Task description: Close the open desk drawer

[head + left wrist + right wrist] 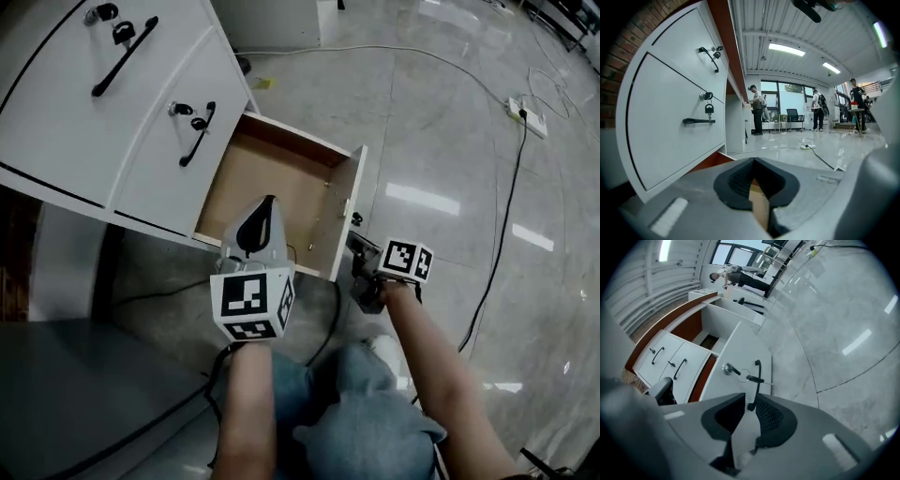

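The open drawer (272,178) stands pulled well out of the white desk (56,122), its bare wooden inside showing. Its white front (740,357) carries a black bar handle (757,380) and a key (729,369) in the lock beside it. The right gripper (747,408) is just outside that front. Its jaws stand apart, with the handle's near end in the gap and the pads not pressing on it. The left gripper (265,206) hangs over the drawer's inside, its jaws only narrowly parted, and nothing but the wood shows through the gap. Beside the drawer, two shut drawer fronts bear black handles (125,56) with small keys hanging near them. On the far side of the drawer's front a dark cable (497,253) crosses the floor (450,141) to a white power strip (532,116), well apart from the drawer. The person's knees (356,412), in jeans, are below the drawer on its near side. The floor is pale, glossy tile that mirrors the ceiling lights (786,49). Past the desk, people (757,110) stand by large windows and an office chair (792,117).
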Motion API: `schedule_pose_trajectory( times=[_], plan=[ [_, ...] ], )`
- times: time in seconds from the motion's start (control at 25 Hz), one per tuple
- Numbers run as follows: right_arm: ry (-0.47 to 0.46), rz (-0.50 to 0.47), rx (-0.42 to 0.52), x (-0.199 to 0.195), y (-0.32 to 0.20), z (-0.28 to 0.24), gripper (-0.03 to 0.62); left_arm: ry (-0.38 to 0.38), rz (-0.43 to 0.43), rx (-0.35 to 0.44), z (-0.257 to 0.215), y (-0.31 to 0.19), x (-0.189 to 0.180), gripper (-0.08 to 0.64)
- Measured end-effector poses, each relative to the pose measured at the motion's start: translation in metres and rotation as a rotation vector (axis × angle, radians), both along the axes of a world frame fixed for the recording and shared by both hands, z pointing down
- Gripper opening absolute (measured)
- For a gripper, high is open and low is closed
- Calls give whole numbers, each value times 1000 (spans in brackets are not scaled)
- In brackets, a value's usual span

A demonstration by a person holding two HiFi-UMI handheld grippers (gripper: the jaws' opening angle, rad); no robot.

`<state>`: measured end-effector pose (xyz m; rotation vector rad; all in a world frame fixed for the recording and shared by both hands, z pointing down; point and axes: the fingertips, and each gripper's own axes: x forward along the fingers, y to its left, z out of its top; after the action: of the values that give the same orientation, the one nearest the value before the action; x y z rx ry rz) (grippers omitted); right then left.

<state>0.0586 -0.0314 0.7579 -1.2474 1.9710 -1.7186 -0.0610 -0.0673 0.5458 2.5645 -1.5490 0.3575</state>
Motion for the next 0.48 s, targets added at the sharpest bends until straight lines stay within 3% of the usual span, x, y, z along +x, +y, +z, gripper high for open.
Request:
schedule_pose_trajectory(
  times=[0.16, 0.4, 0.48],
  plan=[
    [-51, 18, -4, -8, -9, 13, 80, -7, -3, 8, 4, 1, 0, 0],
    [-44, -20, 3, -11, -22, 26, 76, 11, -20, 27, 6, 2, -10, -1],
    [-59, -35, 7, -10, -21, 31, 128, 19, -25, 27, 9, 1, -13, -2]
  ],
)
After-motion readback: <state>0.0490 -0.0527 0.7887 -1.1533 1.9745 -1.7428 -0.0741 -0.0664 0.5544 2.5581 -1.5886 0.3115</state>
